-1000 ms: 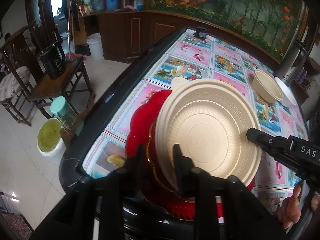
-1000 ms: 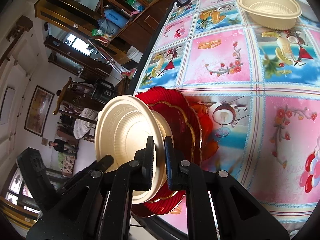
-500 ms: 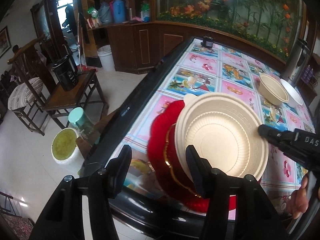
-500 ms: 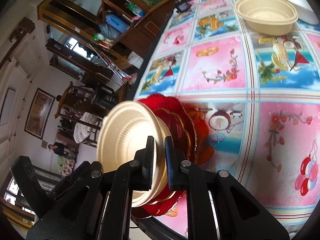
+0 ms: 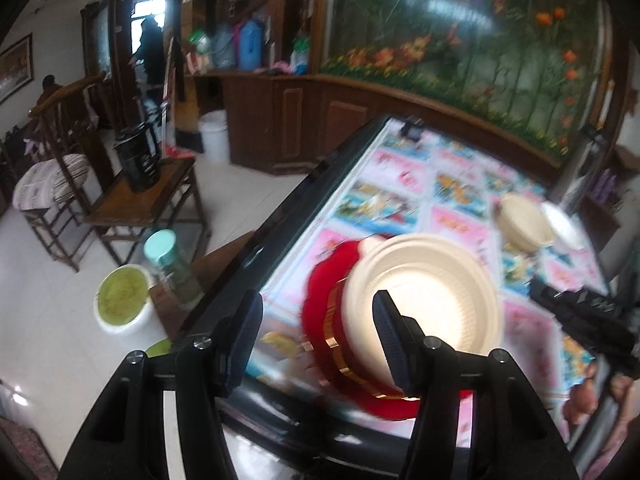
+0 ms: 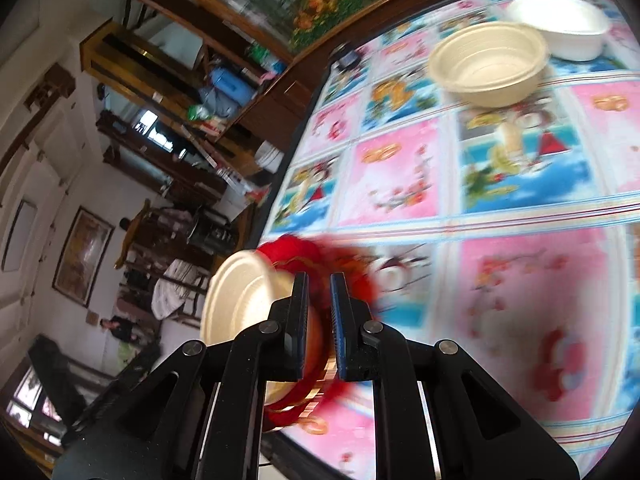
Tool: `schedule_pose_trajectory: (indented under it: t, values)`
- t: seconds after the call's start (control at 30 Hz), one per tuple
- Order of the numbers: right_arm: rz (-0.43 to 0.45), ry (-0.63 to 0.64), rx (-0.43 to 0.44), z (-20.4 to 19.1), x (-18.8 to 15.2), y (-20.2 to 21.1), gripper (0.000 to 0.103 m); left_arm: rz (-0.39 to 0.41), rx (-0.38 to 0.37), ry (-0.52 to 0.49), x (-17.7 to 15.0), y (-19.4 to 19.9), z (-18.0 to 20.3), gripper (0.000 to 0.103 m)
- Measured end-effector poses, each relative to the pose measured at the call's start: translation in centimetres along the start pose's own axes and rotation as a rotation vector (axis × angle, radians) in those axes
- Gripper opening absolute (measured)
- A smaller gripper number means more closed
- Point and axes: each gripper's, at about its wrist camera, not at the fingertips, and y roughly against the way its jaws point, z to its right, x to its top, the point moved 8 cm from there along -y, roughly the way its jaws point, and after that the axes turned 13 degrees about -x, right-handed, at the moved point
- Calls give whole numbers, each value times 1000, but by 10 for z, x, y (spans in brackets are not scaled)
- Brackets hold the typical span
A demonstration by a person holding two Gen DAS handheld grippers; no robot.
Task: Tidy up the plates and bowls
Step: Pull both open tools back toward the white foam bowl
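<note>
A cream plate (image 5: 436,296) lies on a red plate with gold trim (image 5: 324,312) near the table's near left edge; both also show in the right wrist view, cream plate (image 6: 236,300), red plate (image 6: 288,408). My left gripper (image 5: 316,332) is open and empty, pulled back in front of the stack. My right gripper (image 6: 318,316) is shut on the rims of the stacked plates; it shows in the left wrist view (image 5: 576,312). A cream bowl (image 6: 488,64) and a white bowl (image 6: 560,24) stand at the far end.
The table (image 6: 500,280) has a colourful patterned cloth and a dark raised edge (image 5: 280,220). A small dark object (image 5: 412,128) sits at the far corner. Left of the table stand a wooden chair (image 5: 140,204), a teal-lidded jar (image 5: 168,268) and a white tub (image 5: 124,300).
My left gripper opened wider and drew back from the plates, which now look smaller. My right gripper stays shut on the stack. Both views blur from motion.
</note>
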Motion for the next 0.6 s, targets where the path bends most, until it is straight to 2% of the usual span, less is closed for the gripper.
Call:
schedule_pose_trajectory:
  t: [0.07, 0.17, 0.3, 0.47, 0.6]
  values:
    - [25, -22, -31, 18, 5, 6, 11, 17, -28, -20, 2, 2, 15, 68]
    - [46, -69, -54, 46, 12, 17, 11, 13, -69, -87, 1, 0, 45, 70]
    - [77, -117, -87, 82, 20, 33, 11, -30, -131, -178, -9, -11, 93, 70]
    - [97, -170, -115, 124, 27, 51, 11, -148, -224, -301, -37, -39, 165, 72]
    - [110, -216, -123, 155, 30, 63, 11, -256, -253, -396, -63, -72, 212, 72]
